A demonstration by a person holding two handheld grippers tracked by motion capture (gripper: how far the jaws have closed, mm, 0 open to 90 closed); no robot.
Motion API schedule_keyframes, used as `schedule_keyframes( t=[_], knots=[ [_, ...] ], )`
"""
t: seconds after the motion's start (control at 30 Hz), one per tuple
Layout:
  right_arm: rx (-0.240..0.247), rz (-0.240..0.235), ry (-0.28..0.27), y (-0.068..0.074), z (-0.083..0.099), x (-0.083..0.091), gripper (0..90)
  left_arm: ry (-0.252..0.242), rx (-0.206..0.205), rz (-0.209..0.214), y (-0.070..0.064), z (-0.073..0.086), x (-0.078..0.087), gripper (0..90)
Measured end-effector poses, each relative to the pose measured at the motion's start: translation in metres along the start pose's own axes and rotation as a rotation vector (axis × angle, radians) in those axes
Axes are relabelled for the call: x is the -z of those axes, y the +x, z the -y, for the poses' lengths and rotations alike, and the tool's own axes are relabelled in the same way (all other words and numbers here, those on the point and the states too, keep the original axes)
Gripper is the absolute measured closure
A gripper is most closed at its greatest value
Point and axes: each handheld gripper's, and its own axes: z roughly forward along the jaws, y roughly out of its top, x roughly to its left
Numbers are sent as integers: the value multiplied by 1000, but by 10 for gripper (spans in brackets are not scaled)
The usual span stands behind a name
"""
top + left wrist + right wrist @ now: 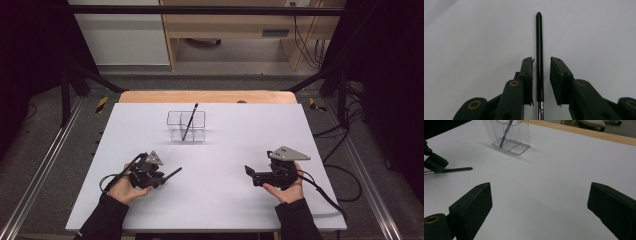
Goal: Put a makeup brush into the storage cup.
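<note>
Pen (539, 50): black, between left gripper (541, 75) jaws, tip pointing away along them (one jaw touching, small gap at the other; grip uncertain)
Right gripper (539, 207): low over white table (225, 200), jaws spread wide
Clear holder (186, 126): farther back, second pen (190, 121) leaning inside
Writing: none legible

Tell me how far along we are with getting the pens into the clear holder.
One black pen already stands tilted in the clear holder at the far middle of the white table. A second pen lies between the left claw's jaws with a gap on one side, so a firm grip is not certain. It has yet to reach the holder. The right claw is open and empty.
</note>
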Motion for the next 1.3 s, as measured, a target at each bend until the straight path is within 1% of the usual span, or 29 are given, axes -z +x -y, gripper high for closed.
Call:
schedule_keyframes(
  t=[0.07, 0.13, 0.27, 0.33, 0.4, 0.47, 0.53, 0.6, 0.73, 1.0, 1.1, 1.3],
  knots=[
    [1, 0, 0, 0, 0, 0, 60, -5, -1, 3, 1, 0, 2, 678],
    [-2, 1, 0, 0, 0, 1, 60, 1, -7, 4, 1, -2, 3, 658],
    [-4, 4, -1, -1, -1, 2, 61, 33, -37, 1, 0, -6, 3, 609],
    [-6, 1, -6, -1, -2, 2, 61, 51, -41, -3, 1, -9, 2, 593],
    [-5, 2, -5, -1, -2, 2, 61, 63, -47, 6, 2, -11, 1, 589],
    [-7, 4, -4, -1, -2, 2, 61, 93, -56, 3, 2, -13, -1, 588],
    [-6, 2, -7, -1, -2, 3, 61, 114, -57, 6, 2, -14, -4, 597],
    [-8, 1, -7, -1, -2, 3, 61, 134, -63, 1, 1, -15, -6, 618],
    [-8, 0, -7, -2, -2, 3, 61, 167, -62, 8, 2, -14, -8, 666],
    [-7, -2, -1, -1, -2, 3, 61, 187, -39, 16, 1, -11, -6, 714],
    [-6, -3, 1, -1, -2, 3, 61, 196, -28, 14, 1, -11, -6, 751],
    [-4, -5, 3, -1, -1, 2, 61, 207, -29, 5, -1, -11, -6, 801]
  ],
)
